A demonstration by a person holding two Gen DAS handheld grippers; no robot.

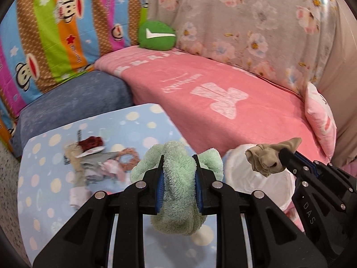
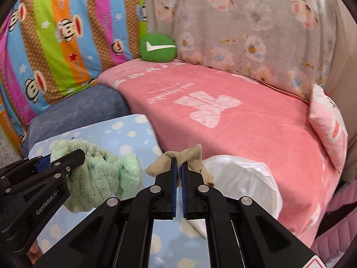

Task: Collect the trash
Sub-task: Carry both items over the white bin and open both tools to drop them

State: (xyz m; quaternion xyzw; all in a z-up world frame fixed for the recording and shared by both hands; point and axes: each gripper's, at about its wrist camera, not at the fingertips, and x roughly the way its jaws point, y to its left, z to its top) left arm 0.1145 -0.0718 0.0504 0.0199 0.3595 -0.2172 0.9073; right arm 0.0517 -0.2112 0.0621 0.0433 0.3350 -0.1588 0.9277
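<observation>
My left gripper [image 1: 178, 163] is shut on a fluffy mint-green cloth [image 1: 178, 192], held above the blue dotted sheet [image 1: 55, 201]; the cloth also shows in the right wrist view [image 2: 100, 178]. My right gripper [image 2: 179, 163] is shut on a crumpled beige sock [image 2: 191, 156], also seen in the left wrist view [image 1: 267, 158]. Both hang close to a white plastic bag [image 2: 241, 178], which lies open just right of and below the right gripper and shows in the left wrist view [image 1: 256, 187]. A pile of small fabric scraps [image 1: 96, 158] lies on the blue sheet to the left.
A pink blanket [image 1: 223, 89] covers the bed beyond. A green round cushion [image 1: 156, 35] sits at the back against a floral cover [image 1: 256, 22]. A striped monkey-print sheet [image 1: 55, 33] hangs at left, a blue-grey cushion [image 1: 73, 105] below it, a pink pillow [image 1: 319, 114] at right.
</observation>
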